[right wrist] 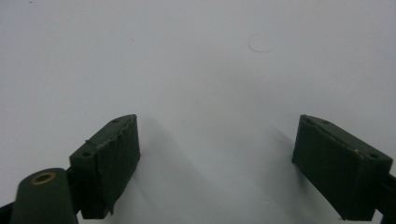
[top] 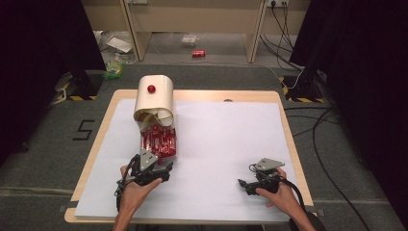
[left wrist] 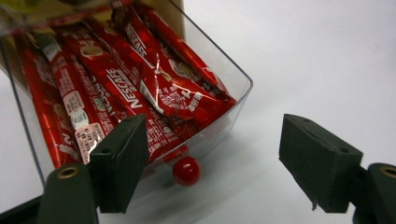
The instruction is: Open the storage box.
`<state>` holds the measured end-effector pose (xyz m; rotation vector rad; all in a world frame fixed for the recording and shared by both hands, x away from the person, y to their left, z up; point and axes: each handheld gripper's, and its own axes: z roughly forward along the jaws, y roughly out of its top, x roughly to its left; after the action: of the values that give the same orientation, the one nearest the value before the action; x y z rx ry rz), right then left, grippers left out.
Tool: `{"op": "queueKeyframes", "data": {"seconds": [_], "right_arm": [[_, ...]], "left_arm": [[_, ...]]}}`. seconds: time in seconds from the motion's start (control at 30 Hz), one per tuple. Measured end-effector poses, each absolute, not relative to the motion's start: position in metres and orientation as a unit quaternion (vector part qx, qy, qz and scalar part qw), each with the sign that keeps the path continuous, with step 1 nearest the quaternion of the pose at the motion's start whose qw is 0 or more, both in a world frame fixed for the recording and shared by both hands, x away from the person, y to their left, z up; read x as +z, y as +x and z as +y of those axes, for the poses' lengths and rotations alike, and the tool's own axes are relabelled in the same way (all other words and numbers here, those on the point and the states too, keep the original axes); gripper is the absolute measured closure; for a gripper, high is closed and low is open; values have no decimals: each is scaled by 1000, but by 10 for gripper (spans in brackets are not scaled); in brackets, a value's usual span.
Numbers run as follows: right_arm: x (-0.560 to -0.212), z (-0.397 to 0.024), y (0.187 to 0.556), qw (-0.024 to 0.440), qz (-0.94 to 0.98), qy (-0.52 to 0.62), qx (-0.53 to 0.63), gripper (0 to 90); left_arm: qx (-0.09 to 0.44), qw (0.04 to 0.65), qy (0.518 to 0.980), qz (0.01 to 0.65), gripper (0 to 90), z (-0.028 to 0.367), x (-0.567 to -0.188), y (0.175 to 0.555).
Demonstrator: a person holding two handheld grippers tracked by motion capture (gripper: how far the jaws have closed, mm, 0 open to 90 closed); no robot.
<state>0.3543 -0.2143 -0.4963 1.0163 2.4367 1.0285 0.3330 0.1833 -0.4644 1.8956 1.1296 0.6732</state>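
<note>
The desk [top: 202,96] carries a white sheet [top: 226,144] that covers most of its top. At about ten o'clock on the sheet stands a cream dispenser [top: 156,96] with a rounded top and a red knob [top: 151,89] on its face. A clear drawer [top: 159,142] is pulled out from the dispenser's base toward six o'clock and is packed with red Nescafe sachets [left wrist: 116,93] lying lengthwise. The left hand-held gripper [top: 161,166] sits at about seven o'clock on the sheet, just in front of the drawer's near end, held in the person's left hand [top: 137,190]. In the left gripper view its jaws stand wide apart with nothing between them, and the drawer's front wall lies at about eleven o'clock from them, the left jaw overlapping it in the picture. A small red ball handle [left wrist: 187,171] on the drawer front sits between the jaws, nearer the left one. The right hand-held gripper [top: 243,184] rests at about five o'clock on the sheet, well apart from the dispenser, its jaws also spread and empty over bare white.
</note>
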Motion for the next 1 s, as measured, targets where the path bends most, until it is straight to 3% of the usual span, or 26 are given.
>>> {"op": "queueKeyframes", "data": {"seconds": [1.0], "right_arm": [[-496, -214, 354, 154, 850, 354, 359, 152]], "left_arm": [[265, 380, 765, 447, 267, 182, -457, 308]]}}
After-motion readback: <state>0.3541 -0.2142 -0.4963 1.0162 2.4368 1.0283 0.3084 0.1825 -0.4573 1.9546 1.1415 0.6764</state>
